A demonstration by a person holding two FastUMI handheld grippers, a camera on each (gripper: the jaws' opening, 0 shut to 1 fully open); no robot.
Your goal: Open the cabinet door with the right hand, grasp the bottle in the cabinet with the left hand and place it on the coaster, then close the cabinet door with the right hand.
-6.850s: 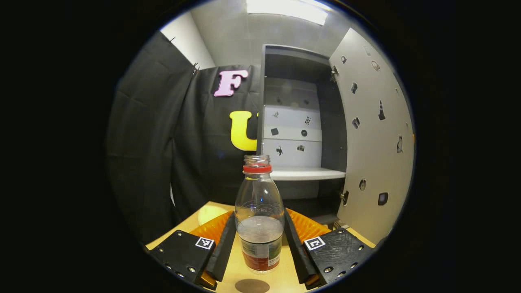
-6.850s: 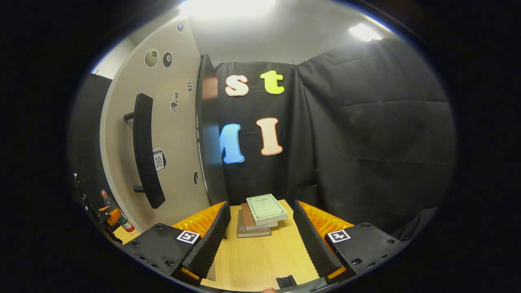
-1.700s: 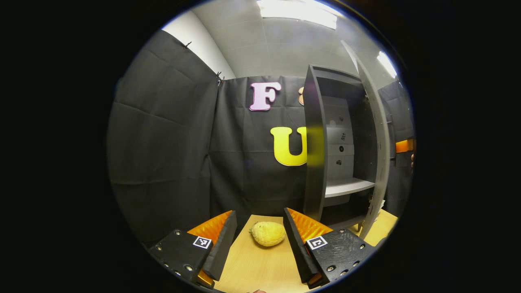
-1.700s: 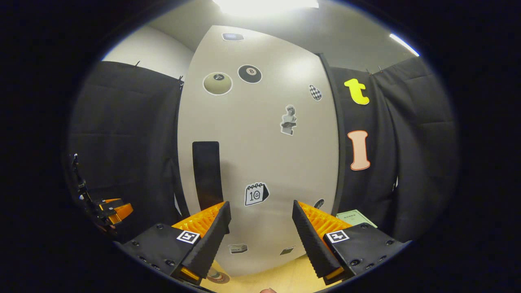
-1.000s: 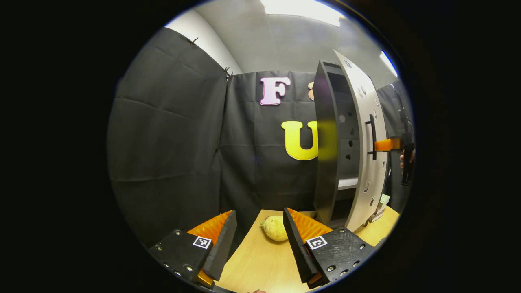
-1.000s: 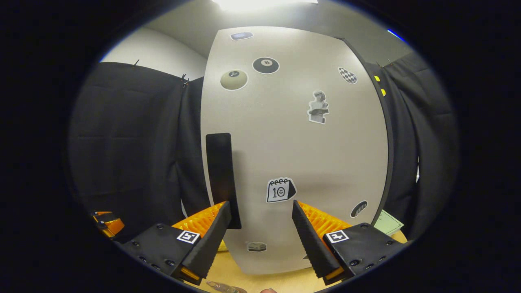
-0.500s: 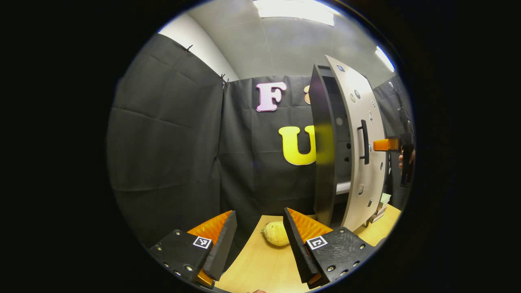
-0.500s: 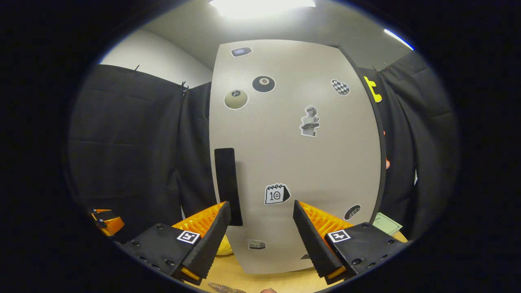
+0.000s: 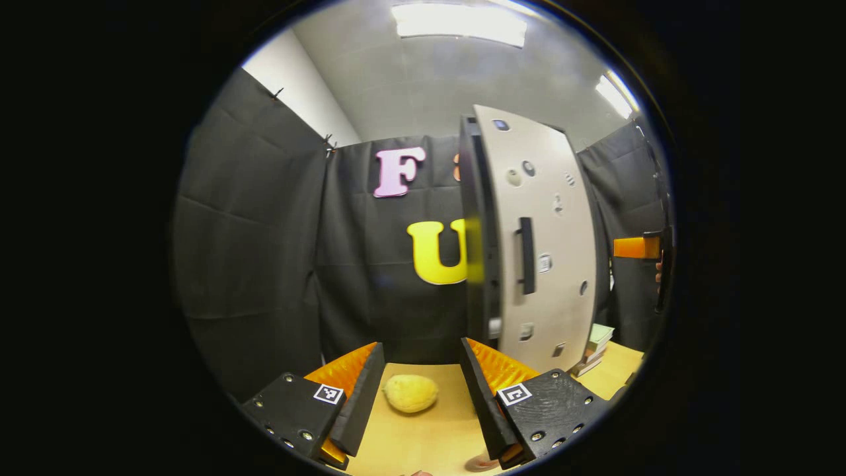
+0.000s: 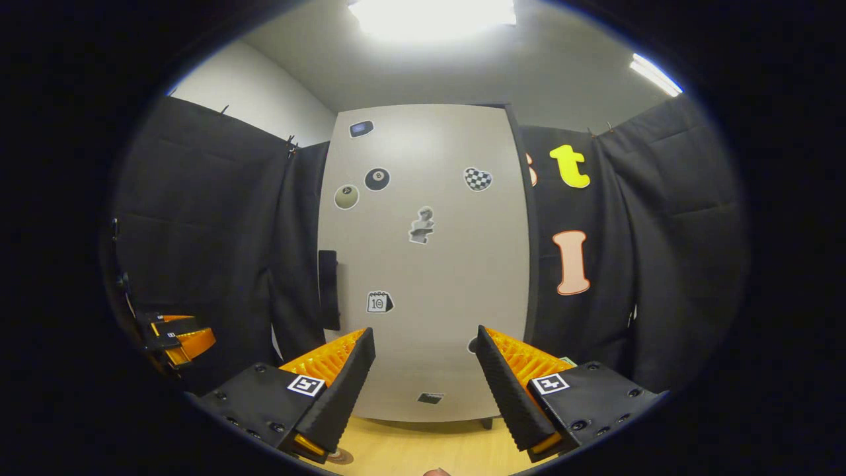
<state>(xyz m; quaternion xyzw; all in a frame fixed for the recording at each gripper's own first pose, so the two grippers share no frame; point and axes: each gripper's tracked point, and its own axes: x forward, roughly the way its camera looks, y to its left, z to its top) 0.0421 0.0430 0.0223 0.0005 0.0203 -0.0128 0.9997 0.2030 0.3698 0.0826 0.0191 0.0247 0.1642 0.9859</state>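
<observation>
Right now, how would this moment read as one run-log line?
phase: door closing | cabinet door: shut or nearly | right gripper: open, clear of door | left gripper: open, empty | lemon on table

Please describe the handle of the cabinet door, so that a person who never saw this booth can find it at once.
Look for the tall pale cabinet door standing before the black cloth wall. The handle is a dark upright bar near the door's left edge in the right gripper view, at mid height. Unlike the small flat stickers scattered over the door, it is long and plain.
</observation>
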